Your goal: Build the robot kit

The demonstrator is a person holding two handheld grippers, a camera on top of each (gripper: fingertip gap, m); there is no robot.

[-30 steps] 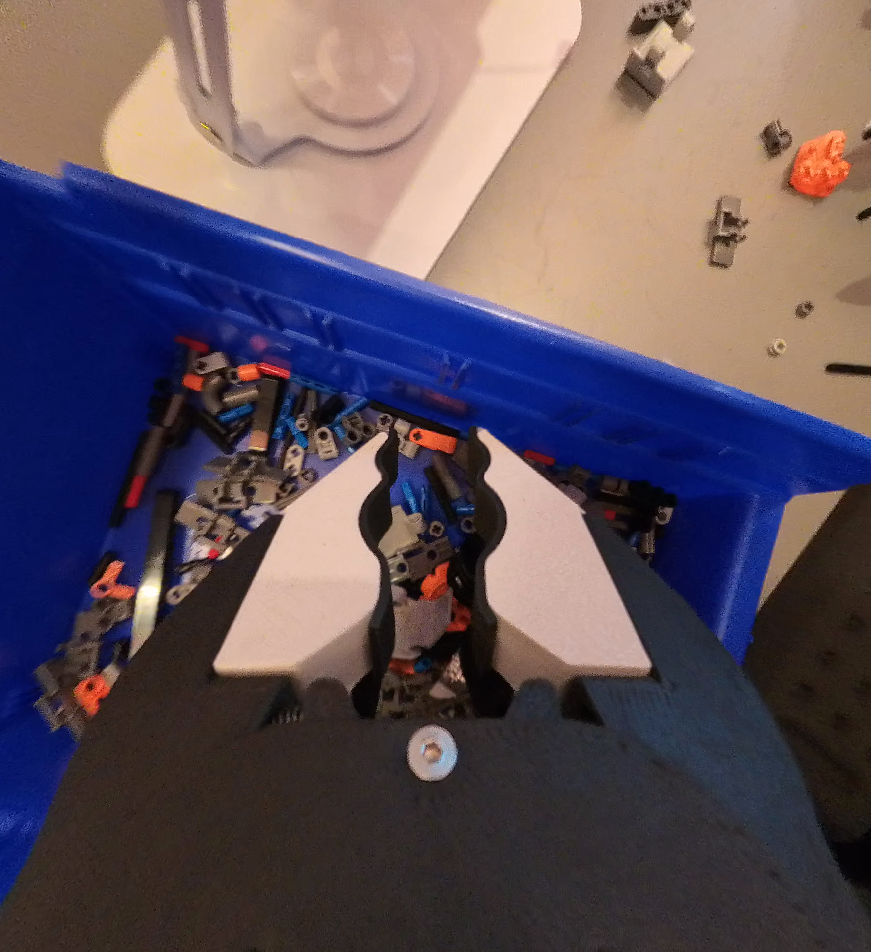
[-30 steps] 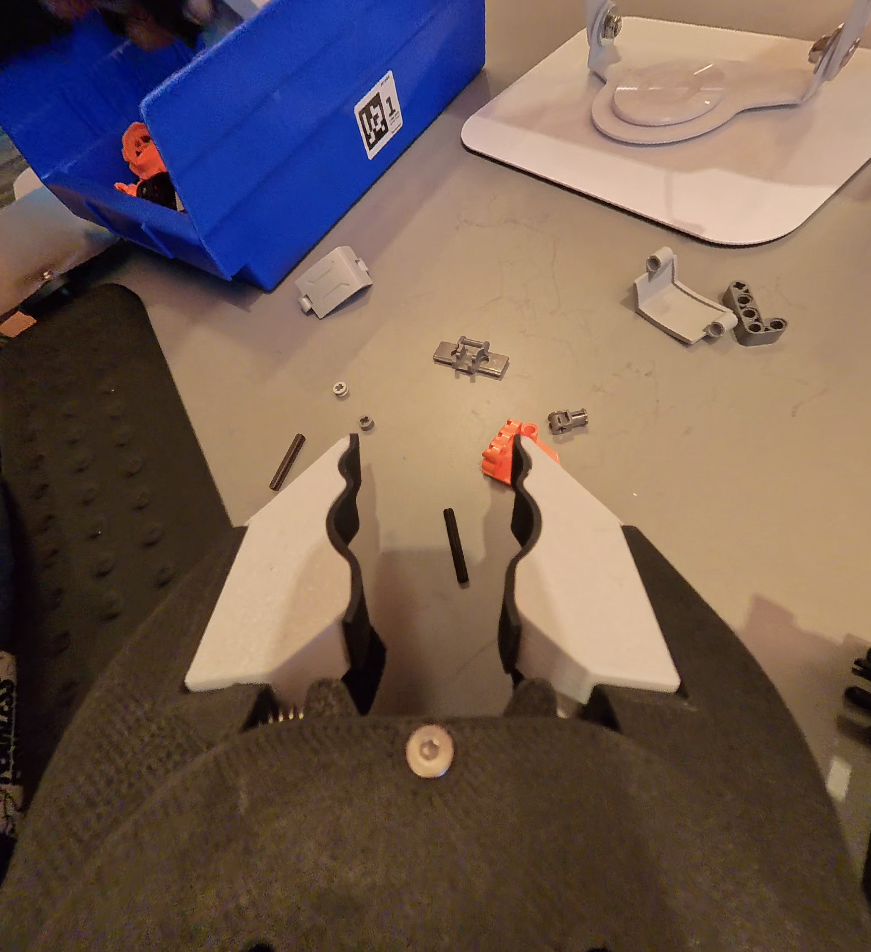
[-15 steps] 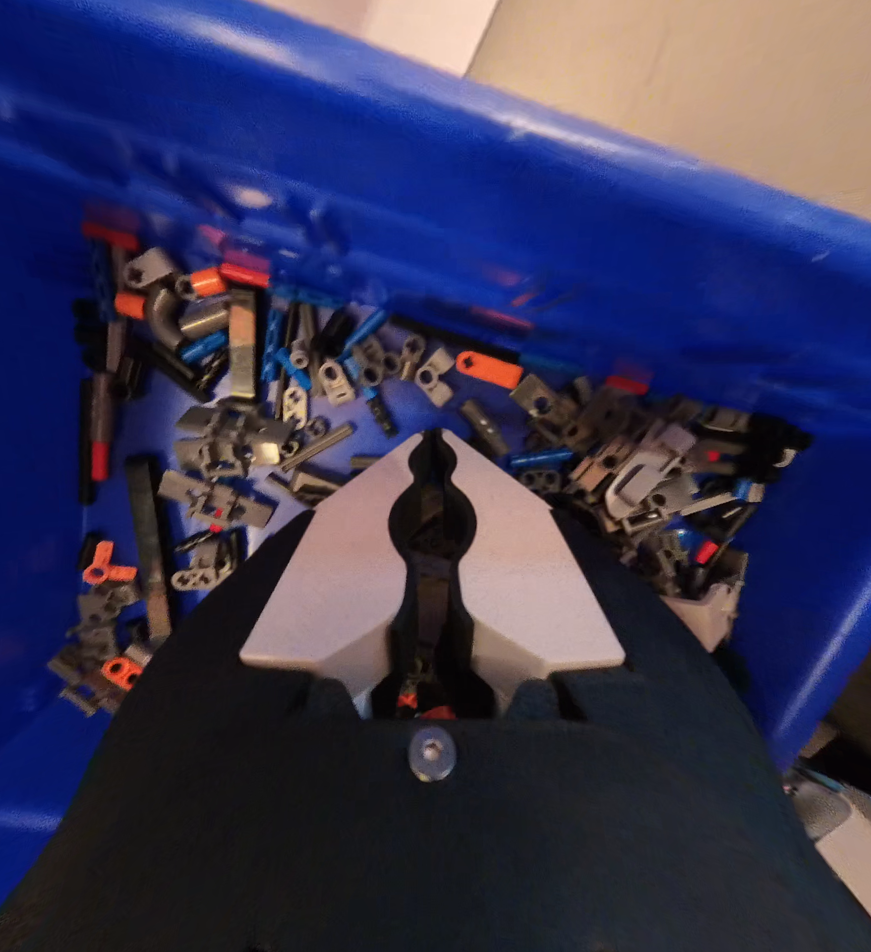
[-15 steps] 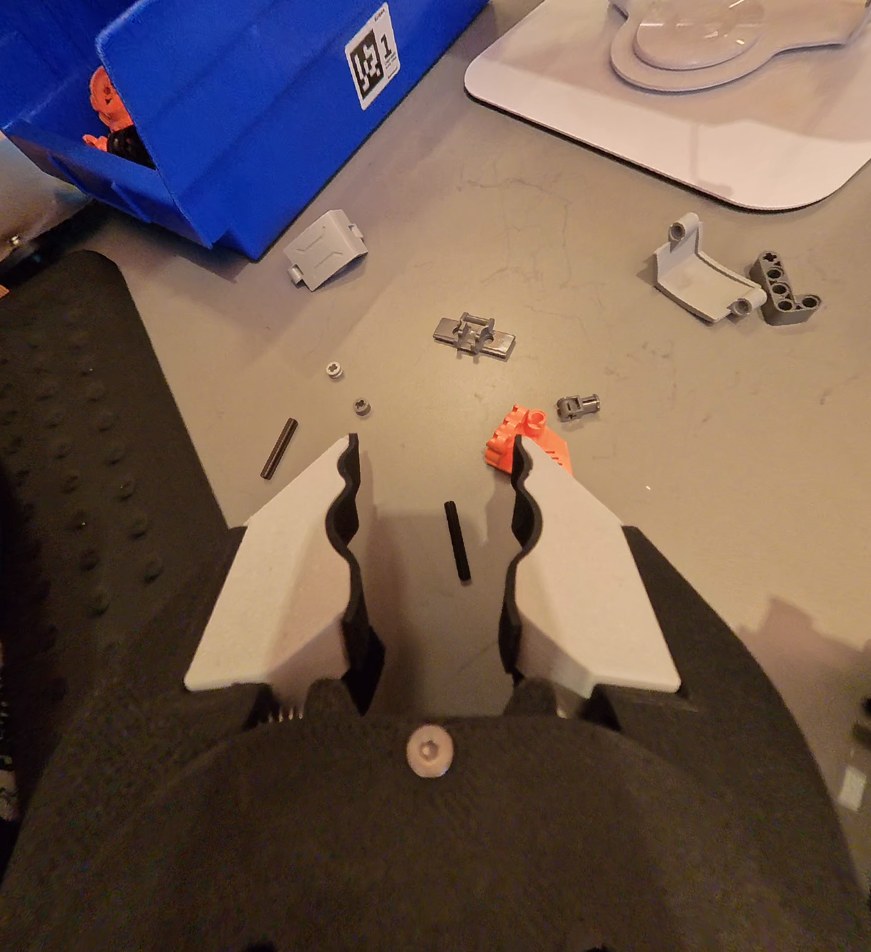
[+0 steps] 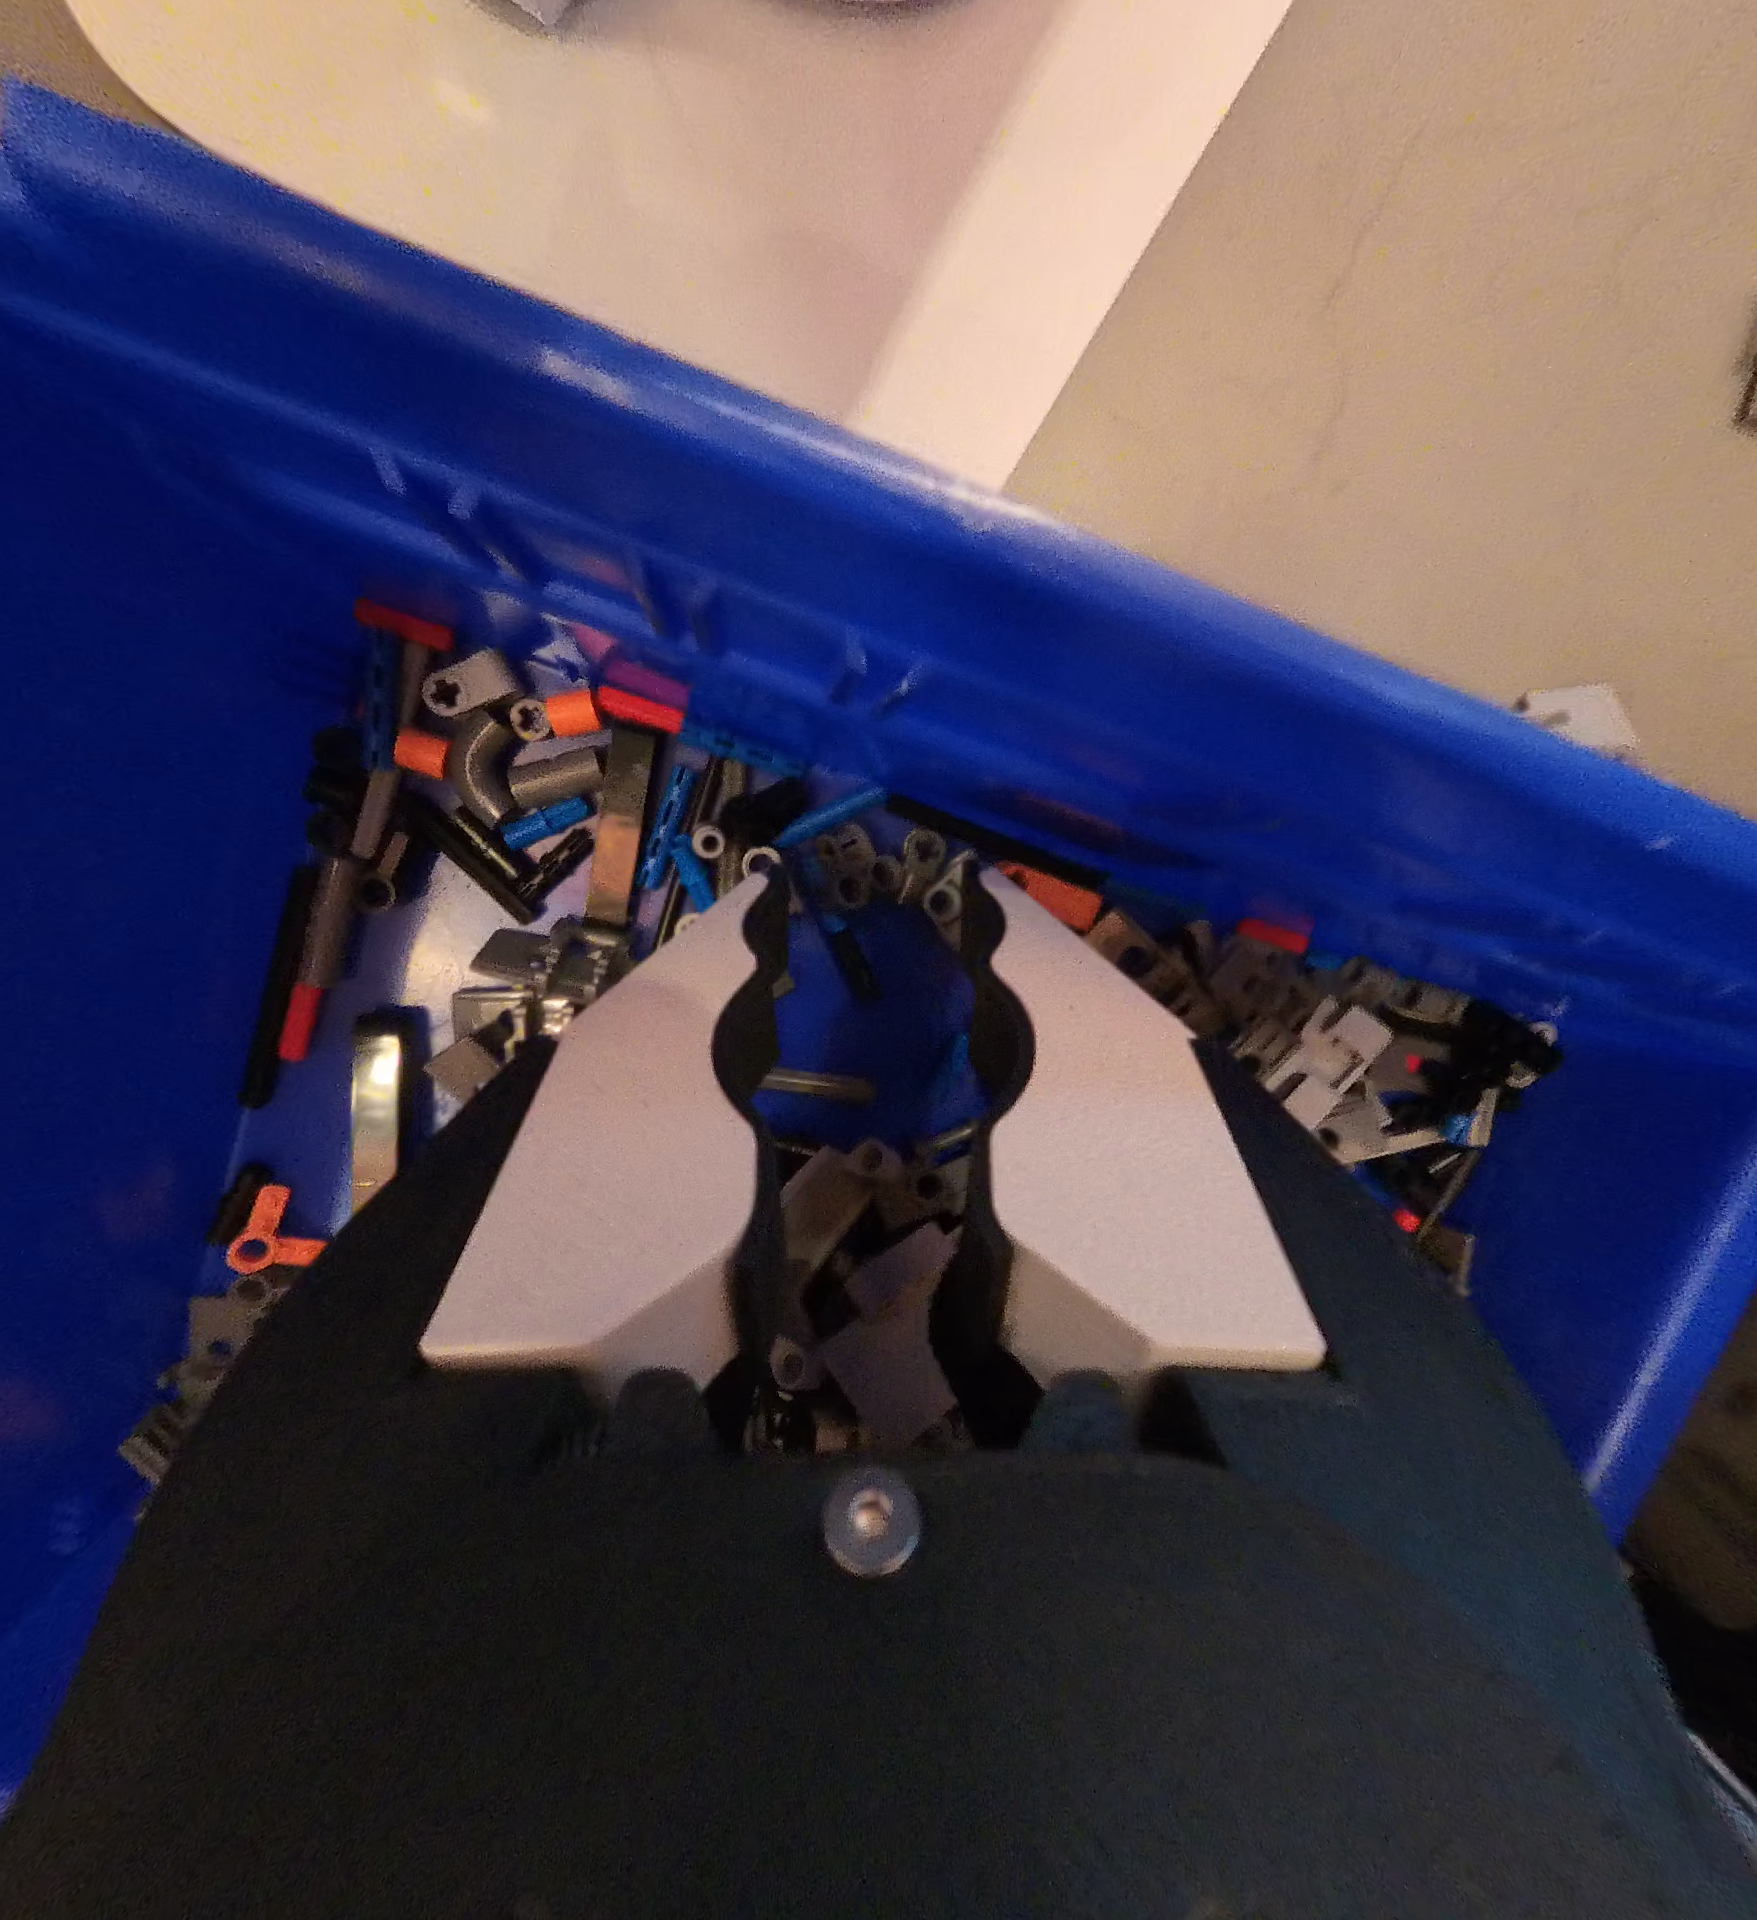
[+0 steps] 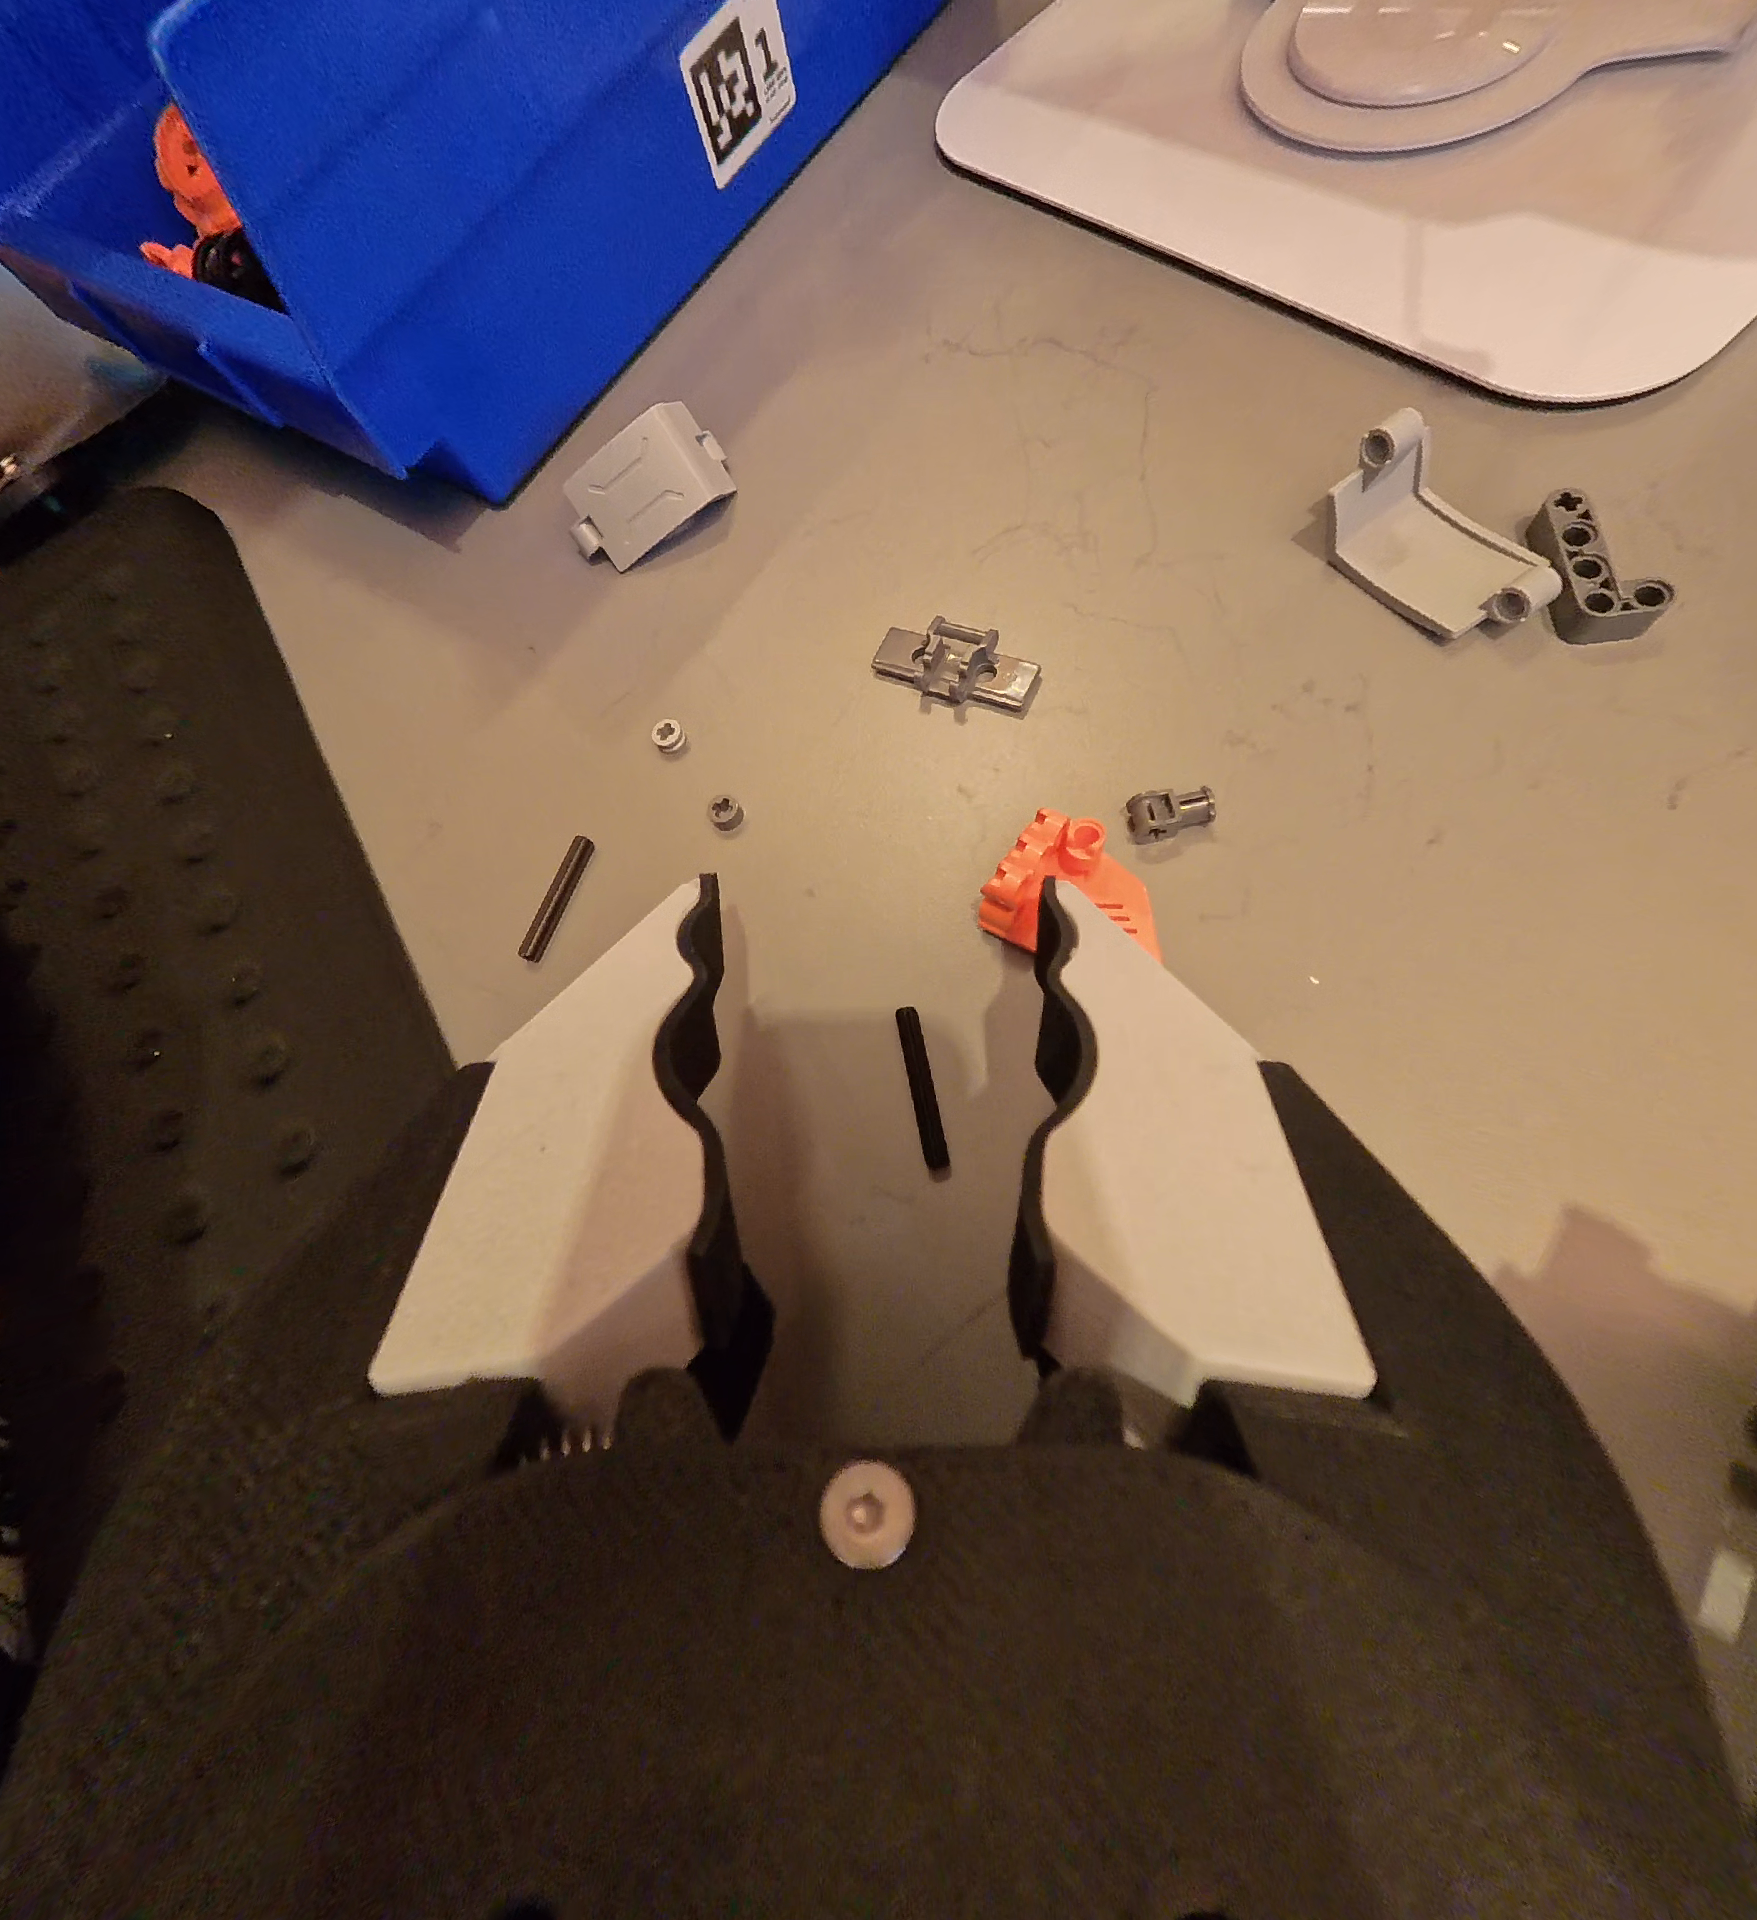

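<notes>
My left gripper (image 5: 869,883) is inside a blue bin (image 5: 1061,675), over a heap of small grey, black, blue and orange building parts (image 5: 541,769). Its jaws stand apart. Bare bin floor and loose parts (image 5: 853,1247) show between the pads, and nothing is pressed between them. My right gripper (image 6: 876,888) is open just above the grey table (image 6: 1061,416). A short black axle (image 6: 923,1086) lies on the table between its fingers, untouched. An orange toothed part (image 6: 1056,862) lies by the right fingertip.
On the table lie a second black axle (image 6: 555,899), two grey bushes (image 6: 668,735), a grey track link (image 6: 957,670), a grey panel (image 6: 650,483), a small connector (image 6: 1170,812), and a curved panel (image 6: 1425,551) with an angled beam (image 6: 1591,571). The blue bin (image 6: 438,260) stands far left, a white base plate (image 6: 1373,239) far right, and a black mat (image 6: 126,831) on the left. The gap from one gripper's tips to the other's is roughly 30 cm. The grey track link (image 6: 957,670) lies around 5 cm away from my right fingertips.
The left jaws closed fully deep in the bin, then opened again with nothing between them, and the gripper drew back a little. The right gripper crept slightly forward, still open.
</notes>
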